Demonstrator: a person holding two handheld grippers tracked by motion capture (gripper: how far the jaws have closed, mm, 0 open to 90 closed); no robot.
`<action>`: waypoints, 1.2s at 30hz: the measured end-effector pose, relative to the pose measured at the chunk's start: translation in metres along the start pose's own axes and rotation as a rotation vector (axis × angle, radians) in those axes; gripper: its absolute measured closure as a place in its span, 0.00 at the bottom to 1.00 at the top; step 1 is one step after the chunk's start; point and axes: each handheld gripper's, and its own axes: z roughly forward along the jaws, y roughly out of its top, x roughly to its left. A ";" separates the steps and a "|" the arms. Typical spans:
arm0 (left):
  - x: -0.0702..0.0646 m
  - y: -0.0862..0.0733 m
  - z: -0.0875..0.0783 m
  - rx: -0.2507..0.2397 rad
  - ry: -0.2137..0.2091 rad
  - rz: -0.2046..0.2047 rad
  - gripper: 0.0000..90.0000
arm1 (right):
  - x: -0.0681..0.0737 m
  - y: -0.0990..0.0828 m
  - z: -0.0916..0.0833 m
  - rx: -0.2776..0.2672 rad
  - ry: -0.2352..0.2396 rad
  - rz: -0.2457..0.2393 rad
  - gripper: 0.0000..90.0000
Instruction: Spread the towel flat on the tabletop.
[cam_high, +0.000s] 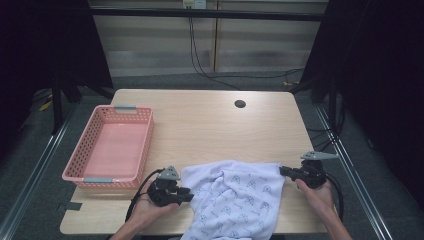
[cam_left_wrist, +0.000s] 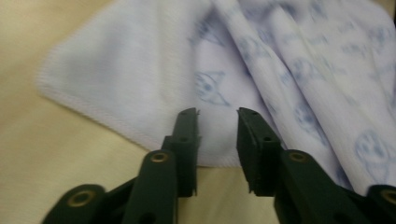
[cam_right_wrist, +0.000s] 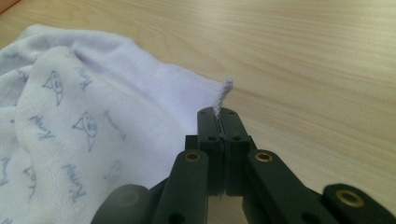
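A white towel (cam_high: 235, 200) printed with small blue figures lies rumpled at the table's front edge and hangs over it. My right gripper (cam_high: 282, 171) is shut on the towel's far right corner. In the right gripper view the hem (cam_right_wrist: 223, 93) sticks up out of the closed jaws of the right gripper (cam_right_wrist: 218, 113). My left gripper (cam_high: 189, 194) sits at the towel's left edge, held in a hand. In the left gripper view the left gripper (cam_left_wrist: 218, 114) stands open, its jaws apart over the towel's (cam_left_wrist: 140, 70) hemmed edge without pressing on it.
A pink mesh basket (cam_high: 145, 150) stands at the table's left side, close behind my left gripper. The wooden table (cam_high: 210, 125) has a round cable hole (cam_high: 240, 104) near its far edge. Cables trail from both grippers.
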 end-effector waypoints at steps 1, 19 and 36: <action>0.008 0.006 0.000 -0.044 0.010 -0.037 0.71 | 0.000 -0.001 0.000 0.006 0.000 -0.001 1.00; 0.047 0.019 0.012 -0.074 0.159 -0.158 0.50 | -0.004 0.000 0.004 -0.006 0.036 0.003 0.99; 0.031 0.039 -0.015 -0.201 0.045 -0.078 0.97 | -0.001 0.016 -0.015 -0.114 0.100 0.015 1.00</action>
